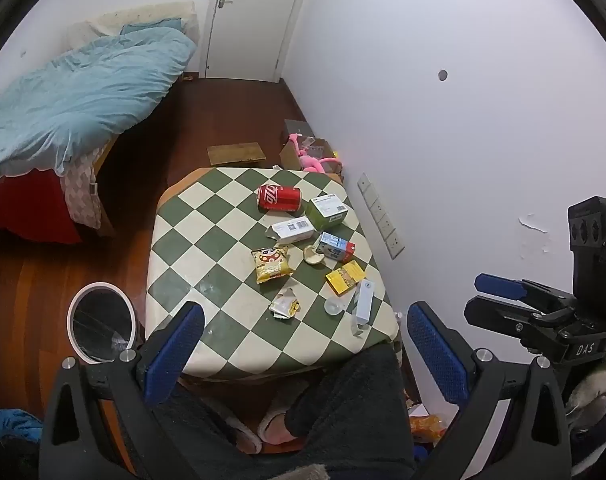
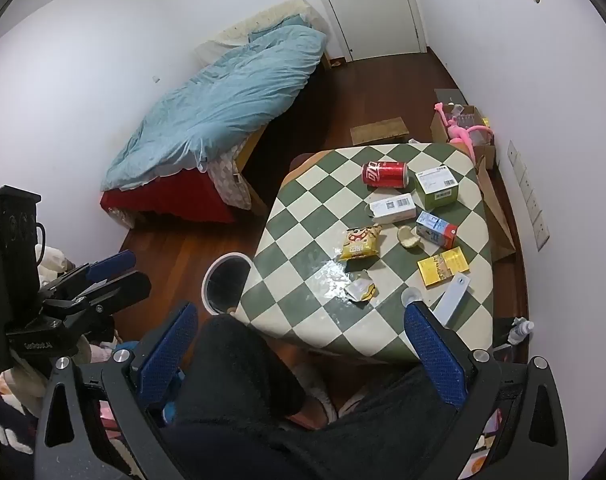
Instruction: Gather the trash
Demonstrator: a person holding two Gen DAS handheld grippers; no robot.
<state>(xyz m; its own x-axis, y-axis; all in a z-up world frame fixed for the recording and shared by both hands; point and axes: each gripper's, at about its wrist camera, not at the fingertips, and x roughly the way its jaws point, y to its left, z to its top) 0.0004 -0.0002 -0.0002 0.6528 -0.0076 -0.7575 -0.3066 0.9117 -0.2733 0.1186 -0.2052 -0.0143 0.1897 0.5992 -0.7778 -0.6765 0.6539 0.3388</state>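
Observation:
A green and cream checkered table (image 1: 207,216) (image 2: 303,280) holds trash: a red cola can (image 1: 279,197) (image 2: 385,174) lying on its side, a green box (image 1: 327,210) (image 2: 437,188), a white box (image 1: 291,230) (image 2: 393,208), a blue milk carton (image 1: 335,249) (image 2: 436,229), a yellow snack bag (image 1: 271,265) (image 2: 361,243), a yellow packet (image 1: 345,276) (image 2: 443,266) and a torn wrapper (image 1: 285,305) (image 2: 360,287). A white-rimmed bin (image 1: 102,322) (image 2: 226,282) stands on the floor left of the table. My left gripper (image 1: 303,344) and right gripper (image 2: 299,344) are open and empty, held above the table's near edge.
A bed with a blue duvet (image 1: 75,100) (image 2: 223,108) is at the left. A cardboard box with a pink toy (image 1: 311,154) (image 2: 465,128) sits by the wall past the table. The person's dark-clad legs (image 1: 343,408) are below the grippers. A white wall (image 1: 463,120) is on the right.

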